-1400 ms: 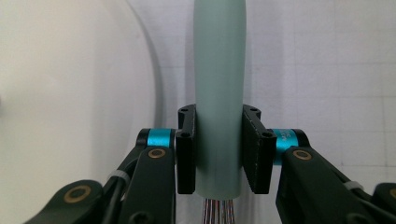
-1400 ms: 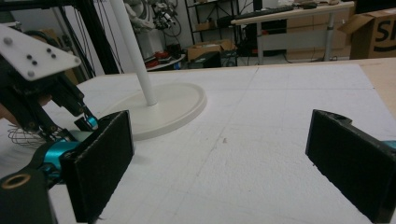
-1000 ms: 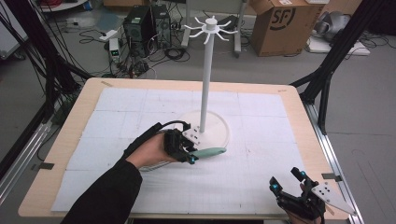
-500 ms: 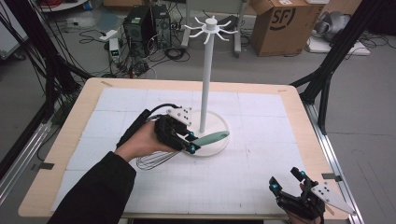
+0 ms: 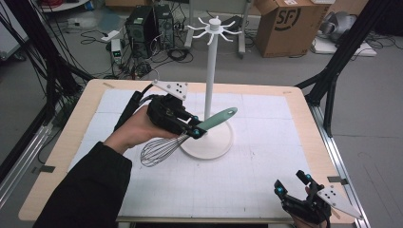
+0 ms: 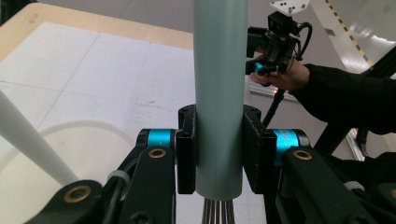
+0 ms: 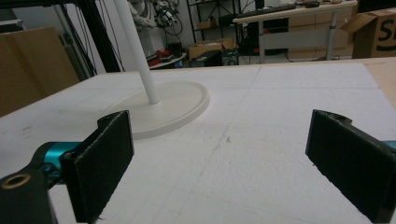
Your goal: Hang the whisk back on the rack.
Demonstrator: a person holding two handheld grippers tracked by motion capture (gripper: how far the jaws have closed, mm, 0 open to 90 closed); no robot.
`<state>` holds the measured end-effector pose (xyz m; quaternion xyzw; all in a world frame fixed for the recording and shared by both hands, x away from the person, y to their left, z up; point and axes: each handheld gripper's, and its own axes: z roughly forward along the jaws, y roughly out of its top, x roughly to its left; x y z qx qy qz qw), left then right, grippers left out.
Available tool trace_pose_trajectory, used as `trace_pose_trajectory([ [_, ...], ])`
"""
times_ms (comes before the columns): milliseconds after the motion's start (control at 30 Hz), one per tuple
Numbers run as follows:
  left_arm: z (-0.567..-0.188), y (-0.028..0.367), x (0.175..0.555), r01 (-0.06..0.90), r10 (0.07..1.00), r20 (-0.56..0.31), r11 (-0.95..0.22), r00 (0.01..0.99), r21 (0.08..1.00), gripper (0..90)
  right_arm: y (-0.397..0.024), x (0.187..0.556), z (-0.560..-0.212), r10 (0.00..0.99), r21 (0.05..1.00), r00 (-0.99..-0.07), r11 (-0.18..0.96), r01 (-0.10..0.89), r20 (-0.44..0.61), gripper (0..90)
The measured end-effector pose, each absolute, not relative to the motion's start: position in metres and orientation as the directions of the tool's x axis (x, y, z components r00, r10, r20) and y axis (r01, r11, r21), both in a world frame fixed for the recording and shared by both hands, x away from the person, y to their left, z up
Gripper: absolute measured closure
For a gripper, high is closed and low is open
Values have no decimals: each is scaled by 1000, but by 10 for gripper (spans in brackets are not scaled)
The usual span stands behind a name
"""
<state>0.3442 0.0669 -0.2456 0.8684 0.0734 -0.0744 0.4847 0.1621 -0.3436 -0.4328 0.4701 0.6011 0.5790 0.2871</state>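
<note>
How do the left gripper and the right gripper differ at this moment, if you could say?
The left gripper is shut on the whisk, gripping its green handle; the right gripper is open and holds nothing. The left gripper is raised beside the white stand; the right gripper sits low at the table's near right corner. Both are black with blue joints.

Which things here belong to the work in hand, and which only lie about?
In use:
- wire whisk with pale green handle, clamped in left gripper
- white hook stand with round base

Lying about:
- brown cardboard box
- black computer tower
- right gripper, open
</note>
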Motion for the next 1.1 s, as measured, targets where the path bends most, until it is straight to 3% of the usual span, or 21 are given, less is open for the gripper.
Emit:
trace_pose_trajectory([
  [567,-174,88,353,216,62,-209,-415,976,884,698,-344,161,-432,895,965,-393,-125,231,211,66],
  [1100,-159,121,374,268,100,-249,-332,963,904,698,-345,161,-433,896,963,-390,-128,235,214,66],
])
